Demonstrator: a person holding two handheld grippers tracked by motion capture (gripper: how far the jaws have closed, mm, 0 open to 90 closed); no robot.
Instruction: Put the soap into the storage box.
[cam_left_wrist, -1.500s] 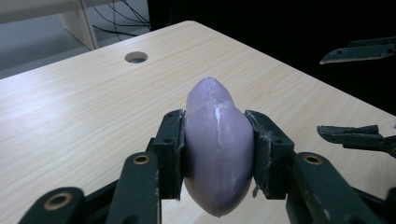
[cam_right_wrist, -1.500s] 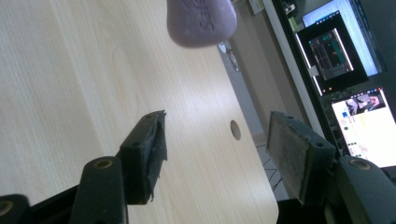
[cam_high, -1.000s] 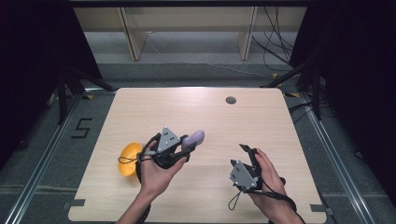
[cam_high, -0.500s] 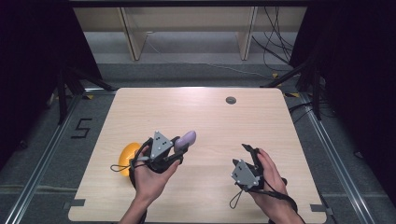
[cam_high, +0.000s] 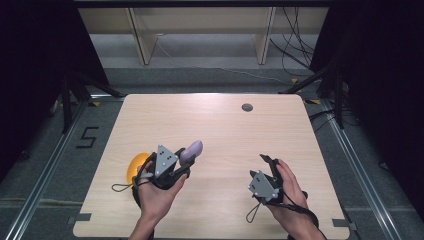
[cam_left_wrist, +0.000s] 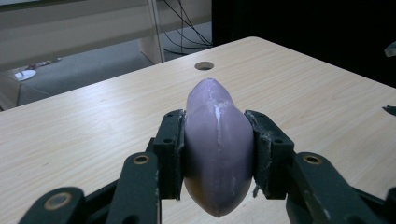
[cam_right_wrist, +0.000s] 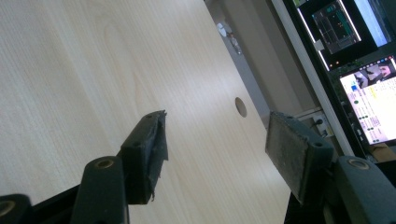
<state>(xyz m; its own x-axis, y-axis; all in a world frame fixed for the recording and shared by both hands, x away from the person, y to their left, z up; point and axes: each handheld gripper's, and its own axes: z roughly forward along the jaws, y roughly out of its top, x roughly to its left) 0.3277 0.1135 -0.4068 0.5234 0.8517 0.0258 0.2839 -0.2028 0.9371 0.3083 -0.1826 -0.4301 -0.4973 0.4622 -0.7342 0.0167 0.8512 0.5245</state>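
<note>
between left gripper (cam_left_wrist: 217, 154) jaws, purple eggplant (cam_left_wrist: 217, 144), above table (cam_high: 225, 125)

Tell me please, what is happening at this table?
A person works at a wooden table with a gripper in each hand. The left gripper is shut on a purple eggplant, its jaws clamped on both sides, tip pointing forward. A yellow thing lies on the table just beside that hand. The right gripper is open and holds nothing, near the table's right front.
</note>
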